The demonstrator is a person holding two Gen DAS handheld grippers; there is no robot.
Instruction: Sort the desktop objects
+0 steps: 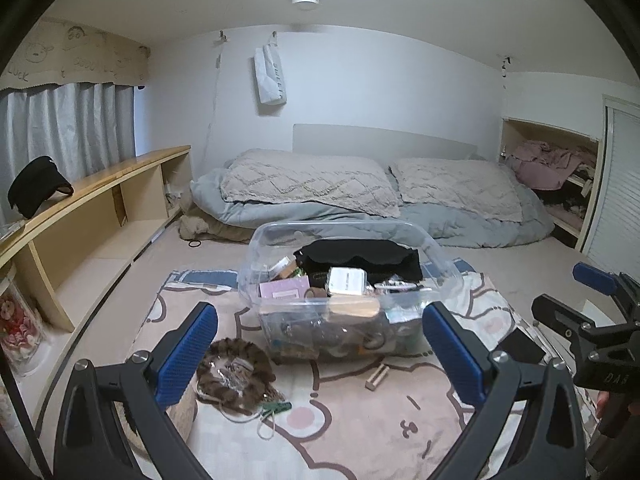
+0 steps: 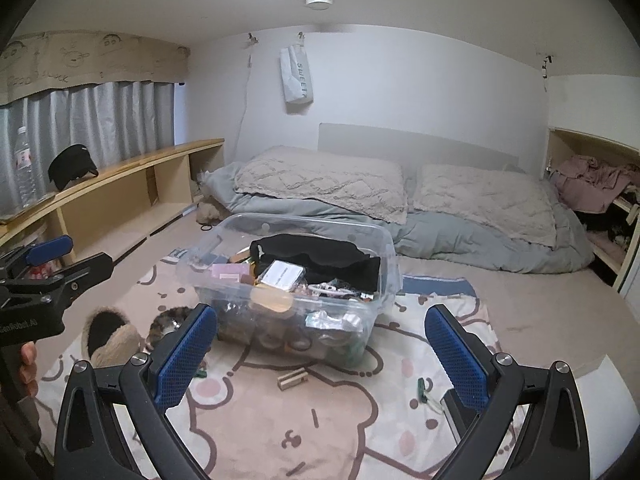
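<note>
Blue-padded left tool (image 1: 320,354) wide open, empty, right tool (image 2: 320,354) likewise

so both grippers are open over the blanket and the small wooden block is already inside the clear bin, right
Not quite. The small wooden block is not inside the clear bin; it lies on the blanket just in front of it, as the right wrist view shows. The rest holds: the left gripper and right gripper are both open over the blanket.
</note>
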